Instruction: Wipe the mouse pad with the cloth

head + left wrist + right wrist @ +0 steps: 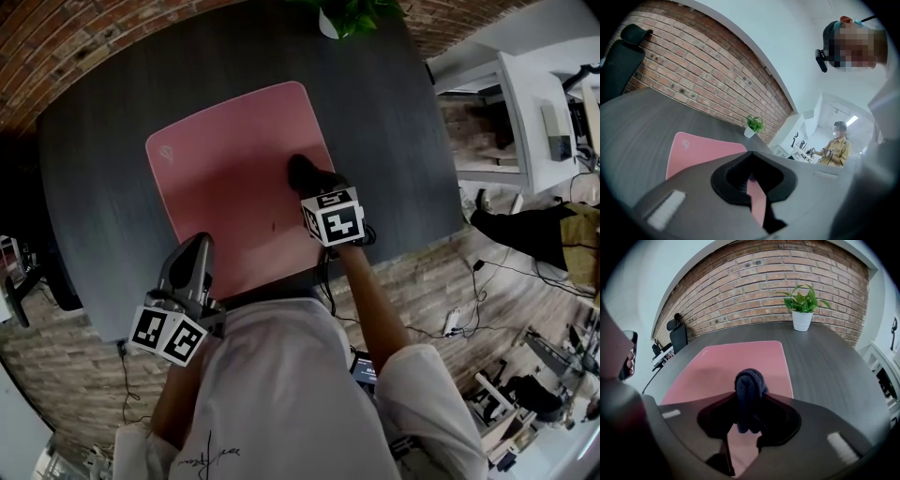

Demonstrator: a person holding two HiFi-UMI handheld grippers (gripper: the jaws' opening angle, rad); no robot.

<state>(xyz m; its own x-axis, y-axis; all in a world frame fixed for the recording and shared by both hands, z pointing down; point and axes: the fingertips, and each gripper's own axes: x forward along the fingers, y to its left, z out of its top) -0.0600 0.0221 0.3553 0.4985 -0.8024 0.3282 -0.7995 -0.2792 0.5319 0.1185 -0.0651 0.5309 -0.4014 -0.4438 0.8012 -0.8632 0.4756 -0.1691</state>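
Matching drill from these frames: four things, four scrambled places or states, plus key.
1. cloth
2. mouse pad
3. potted plant
4. left tongs

A. pink, flat on the table
B. shut, nothing between them
C. clamped in the right tongs
D. table's far edge, by the brick wall

Pairs: 1-C, 2-A, 3-D, 4-B
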